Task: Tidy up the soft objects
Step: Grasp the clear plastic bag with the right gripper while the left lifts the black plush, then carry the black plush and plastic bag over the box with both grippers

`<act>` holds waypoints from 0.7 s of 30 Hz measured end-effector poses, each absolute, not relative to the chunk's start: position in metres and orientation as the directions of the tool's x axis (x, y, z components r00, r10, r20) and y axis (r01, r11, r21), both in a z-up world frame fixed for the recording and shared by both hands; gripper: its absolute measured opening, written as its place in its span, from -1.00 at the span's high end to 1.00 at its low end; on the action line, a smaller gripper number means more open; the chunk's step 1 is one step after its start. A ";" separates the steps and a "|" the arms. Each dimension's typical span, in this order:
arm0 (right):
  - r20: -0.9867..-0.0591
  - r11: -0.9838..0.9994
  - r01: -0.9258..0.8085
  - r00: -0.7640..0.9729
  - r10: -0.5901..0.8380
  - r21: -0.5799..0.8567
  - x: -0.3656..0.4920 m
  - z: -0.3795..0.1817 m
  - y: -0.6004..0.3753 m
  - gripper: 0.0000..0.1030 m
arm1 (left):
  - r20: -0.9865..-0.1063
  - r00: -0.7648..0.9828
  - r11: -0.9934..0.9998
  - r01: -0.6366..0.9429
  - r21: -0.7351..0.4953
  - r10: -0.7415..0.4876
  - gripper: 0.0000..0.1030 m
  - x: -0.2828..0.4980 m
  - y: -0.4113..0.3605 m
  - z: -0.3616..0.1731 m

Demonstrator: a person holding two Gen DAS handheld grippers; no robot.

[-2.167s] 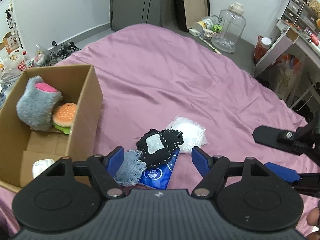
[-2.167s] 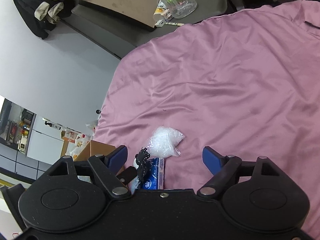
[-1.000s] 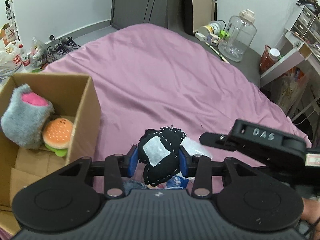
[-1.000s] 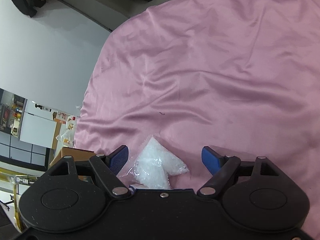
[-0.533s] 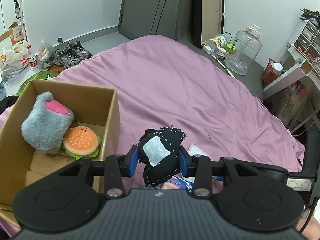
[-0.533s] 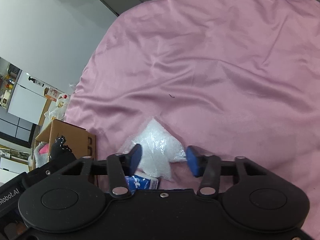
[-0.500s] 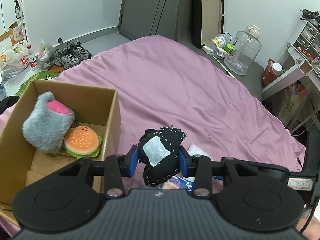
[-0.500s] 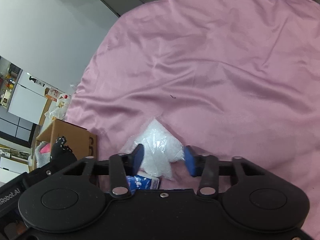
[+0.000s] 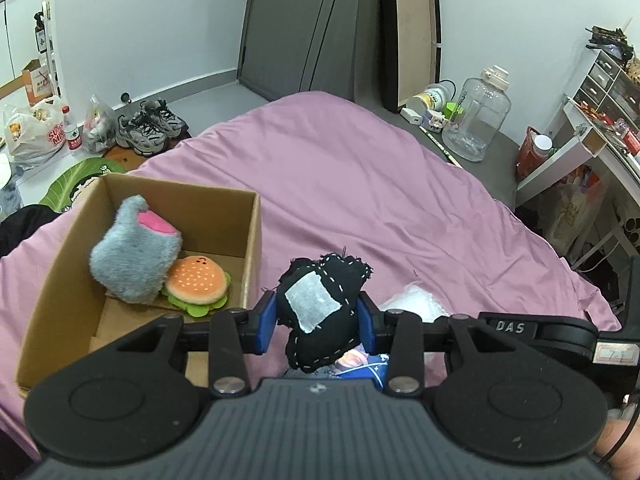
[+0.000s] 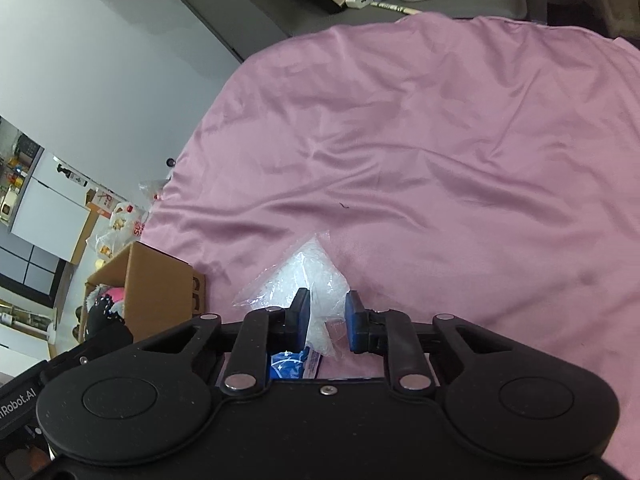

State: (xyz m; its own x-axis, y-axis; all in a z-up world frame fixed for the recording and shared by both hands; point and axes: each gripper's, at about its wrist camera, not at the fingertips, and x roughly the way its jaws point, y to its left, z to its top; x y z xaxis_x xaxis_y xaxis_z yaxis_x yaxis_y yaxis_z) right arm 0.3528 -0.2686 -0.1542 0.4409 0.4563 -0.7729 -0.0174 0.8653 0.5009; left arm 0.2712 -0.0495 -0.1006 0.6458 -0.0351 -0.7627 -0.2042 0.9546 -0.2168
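Observation:
My left gripper (image 9: 318, 322) is shut on a black stitched plush with a white patch (image 9: 320, 304) and holds it above the pink bedsheet, just right of an open cardboard box (image 9: 252, 240). The box holds a grey and pink plush (image 9: 132, 252) and a burger plush (image 9: 198, 284). My right gripper (image 10: 327, 322) is shut on a clear bag of white stuffing (image 10: 304, 276) lying on the sheet; the bag also shows in the left wrist view (image 9: 416, 304). A blue tissue pack (image 10: 290, 364) lies under the bag.
The pink sheet (image 9: 360, 184) covers the bed. Past its far edge stand a clear water jug (image 9: 476, 120) and small items. Shoes (image 9: 150, 126) and plastic bags (image 9: 34, 132) lie on the floor at left. Shelves (image 9: 600, 120) stand at right.
My right gripper has closed on the white stuffing bag. My left gripper has lifted the black plush higher and the view looks more down into the box.

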 end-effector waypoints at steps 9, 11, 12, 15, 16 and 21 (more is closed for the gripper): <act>-0.727 0.854 -0.046 0.501 0.469 0.519 0.331 -0.125 -0.273 0.64 | -0.742 0.671 0.955 -0.226 -0.194 0.009 0.21 0.248 -0.027 -0.077; -0.718 0.850 -0.052 0.510 0.474 0.524 0.327 -0.120 -0.273 0.64 | -0.737 0.676 0.953 -0.238 -0.187 0.024 0.21 0.243 -0.019 -0.072; -0.714 0.849 -0.056 0.513 0.476 0.526 0.326 -0.117 -0.273 0.64 | -0.735 0.677 0.952 -0.244 -0.186 0.030 0.21 0.241 -0.015 -0.070; -0.701 0.845 -0.070 0.525 0.483 0.530 0.319 -0.108 -0.271 0.64 | -0.730 0.682 0.950 -0.255 -0.178 0.046 0.21 0.233 -0.007 -0.065; -0.698 0.845 -0.073 0.527 0.484 0.530 0.317 -0.106 -0.271 0.64 | -0.729 0.683 0.950 -0.258 -0.175 0.051 0.21 0.231 -0.004 -0.064; -0.671 0.836 -0.099 0.550 0.497 0.539 0.308 -0.091 -0.266 0.65 | -0.728 0.682 0.947 -0.276 -0.167 0.070 0.21 0.221 0.008 -0.061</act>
State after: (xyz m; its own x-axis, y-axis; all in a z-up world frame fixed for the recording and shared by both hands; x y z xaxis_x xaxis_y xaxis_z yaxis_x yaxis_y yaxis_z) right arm 0.3082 -0.2663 -0.0912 0.5501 0.4974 -0.6708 -0.0986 0.8363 0.5393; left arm 0.2210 0.0082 -0.0607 0.6821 0.0704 -0.7279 -0.2761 0.9465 -0.1671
